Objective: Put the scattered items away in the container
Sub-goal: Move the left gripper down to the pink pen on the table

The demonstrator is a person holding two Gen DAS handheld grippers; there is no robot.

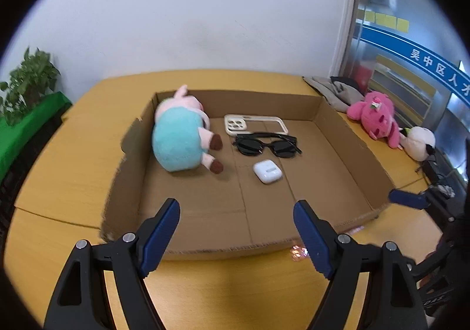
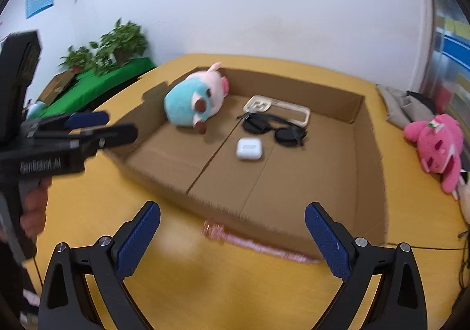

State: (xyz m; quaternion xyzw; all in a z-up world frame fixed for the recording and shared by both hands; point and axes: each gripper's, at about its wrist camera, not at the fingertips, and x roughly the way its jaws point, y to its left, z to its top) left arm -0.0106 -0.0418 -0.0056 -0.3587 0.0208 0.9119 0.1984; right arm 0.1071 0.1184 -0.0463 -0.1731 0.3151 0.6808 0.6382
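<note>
A shallow brown cardboard tray (image 1: 346,136) with low walls sits in the middle of the yellow wooden table (image 1: 73,153). Inside it, a plush pig in a turquoise dress (image 1: 180,139) lies on its side against the tray's far left corner. A cream phone case (image 1: 252,124) lies flat near the far wall, a pair of black sunglasses (image 1: 267,145) just in front of it, and a white earbud case (image 1: 267,171) nearer the middle of the tray floor. A translucent pink pen-like stick (image 2: 252,242) lies on the table just outside the tray's near wall, blurred.

The left gripper (image 1: 236,230) hangs over the tray's near edge with its blue-padded jaws spread wide and nothing between them. The right gripper (image 2: 232,239) stands above the pink stick, jaws likewise wide apart and empty; the stick lies between the pads without being touched.

A pink plush toy (image 1: 376,115) and a white plush (image 1: 420,142) rest by the table's right edge, beside a grey cloth (image 1: 332,89).
</note>
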